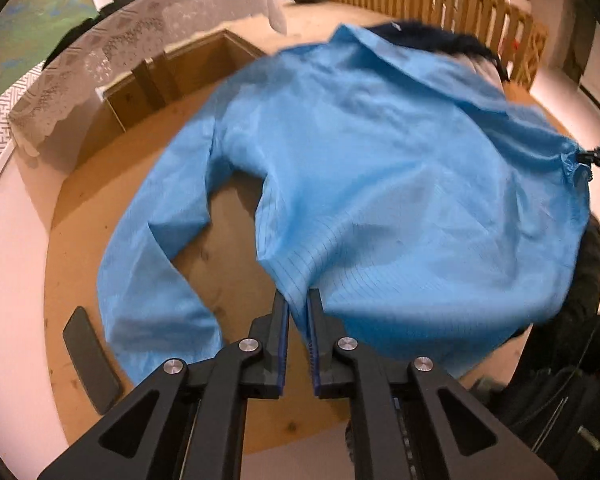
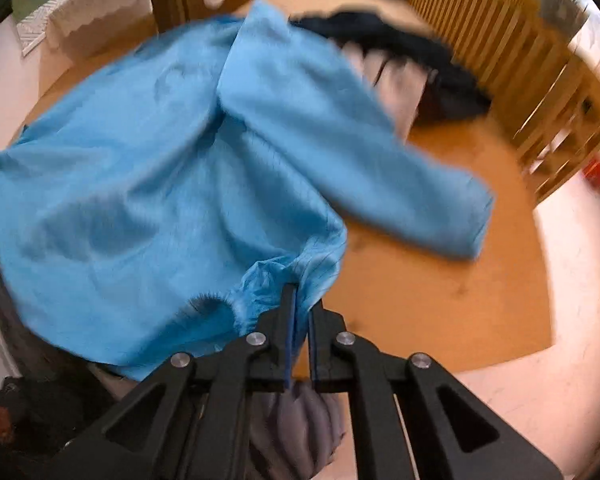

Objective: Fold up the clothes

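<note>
A light blue long-sleeved jacket (image 1: pixel 380 168) is spread over a wooden table (image 1: pixel 228 272), its body lifted and stretched between my grippers. My left gripper (image 1: pixel 298 300) is shut on the jacket's hem corner. My right gripper (image 2: pixel 302 300) is shut on the opposite gathered hem corner of the jacket (image 2: pixel 140 184); it also shows at the right edge of the left wrist view (image 1: pixel 580 156). One sleeve (image 1: pixel 156 248) lies bent on the table at the left. The other sleeve (image 2: pixel 380 160) lies out to the right.
A dark garment (image 2: pixel 400 44) and a pale one (image 2: pixel 396 92) lie beyond the jacket's collar. A wooden slat fence (image 2: pixel 520 60) borders the table's far right. A lace-covered table (image 1: pixel 112 60) stands far left. A black flat object (image 1: pixel 90 360) lies by the near-left edge.
</note>
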`<state>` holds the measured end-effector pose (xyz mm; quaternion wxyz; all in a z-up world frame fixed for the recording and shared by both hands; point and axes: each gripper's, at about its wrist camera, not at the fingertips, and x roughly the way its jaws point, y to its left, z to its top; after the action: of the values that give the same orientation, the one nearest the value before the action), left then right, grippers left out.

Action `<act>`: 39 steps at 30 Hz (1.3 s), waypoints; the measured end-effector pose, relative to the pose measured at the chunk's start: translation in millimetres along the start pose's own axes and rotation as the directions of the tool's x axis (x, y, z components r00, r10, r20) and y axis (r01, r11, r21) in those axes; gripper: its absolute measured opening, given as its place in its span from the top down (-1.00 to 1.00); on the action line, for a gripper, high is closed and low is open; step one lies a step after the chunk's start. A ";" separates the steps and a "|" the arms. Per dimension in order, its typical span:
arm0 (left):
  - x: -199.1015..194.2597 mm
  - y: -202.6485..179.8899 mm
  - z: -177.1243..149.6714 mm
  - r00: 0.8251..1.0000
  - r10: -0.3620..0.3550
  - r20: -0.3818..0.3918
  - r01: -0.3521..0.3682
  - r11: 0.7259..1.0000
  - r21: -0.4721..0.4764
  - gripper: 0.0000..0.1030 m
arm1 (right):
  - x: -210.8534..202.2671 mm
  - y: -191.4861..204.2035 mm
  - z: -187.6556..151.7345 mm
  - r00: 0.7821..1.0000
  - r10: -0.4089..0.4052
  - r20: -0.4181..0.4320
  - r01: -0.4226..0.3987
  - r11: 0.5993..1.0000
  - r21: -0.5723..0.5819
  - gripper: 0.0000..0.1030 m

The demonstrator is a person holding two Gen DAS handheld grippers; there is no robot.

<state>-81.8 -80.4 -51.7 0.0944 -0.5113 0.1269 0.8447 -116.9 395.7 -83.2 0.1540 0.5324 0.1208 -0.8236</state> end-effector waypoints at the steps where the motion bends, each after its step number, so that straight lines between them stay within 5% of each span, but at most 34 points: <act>1: -1.4 -0.4 -1.4 1.000 0.004 -0.008 -0.004 1.000 0.010 0.80 | -2.0 2.7 2.3 1.000 -0.012 0.013 0.012 1.000 -0.010 0.85; 7: -23.2 10.5 5.9 0.998 0.043 0.037 -0.042 0.999 -0.015 0.66 | -21.8 32.1 27.4 0.989 -0.039 0.141 0.053 0.994 -0.091 0.29; 10: -15.2 7.5 19.8 0.998 -0.010 0.054 0.012 1.000 -0.027 0.64 | -15.9 53.8 38.0 0.987 -0.037 0.157 0.062 0.986 -0.156 0.29; 15: 36.7 -42.4 40.2 0.995 -0.097 -0.018 0.098 0.990 0.101 0.63 | 5.4 59.7 31.8 0.990 -0.082 0.113 0.103 0.975 -0.199 0.29; 23: 121.5 -77.0 51.6 0.977 -0.168 -0.133 0.183 0.976 0.114 0.63 | 44.7 73.4 54.1 0.993 0.042 0.109 -0.017 0.975 -0.221 0.29; 26: 136.6 -72.3 45.3 0.976 -0.143 -0.165 0.161 0.982 0.096 0.63 | 78.3 68.9 74.6 0.997 -0.013 0.080 0.031 0.974 -0.225 0.29; 30: 137.2 -57.7 37.4 0.978 -0.133 -0.163 0.145 0.987 0.066 0.50 | 108.4 17.7 81.1 0.977 -0.214 -0.009 0.210 0.968 -0.138 0.29; 34: 134.9 -44.0 36.8 0.983 -0.087 -0.162 0.096 0.994 0.052 0.52 | 86.3 -21.6 83.2 0.988 -0.157 -0.014 0.157 0.988 0.003 0.29; 39: 120.9 -34.9 51.9 0.990 -0.092 -0.109 0.096 0.995 0.032 0.53 | 42.0 18.9 106.0 0.990 -0.024 0.136 0.035 0.996 -0.078 0.29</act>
<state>-170.8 -27.5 -140.0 0.1364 -0.5596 0.1231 0.8081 -214.9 334.4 -79.5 0.1707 0.4670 0.1511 -0.8543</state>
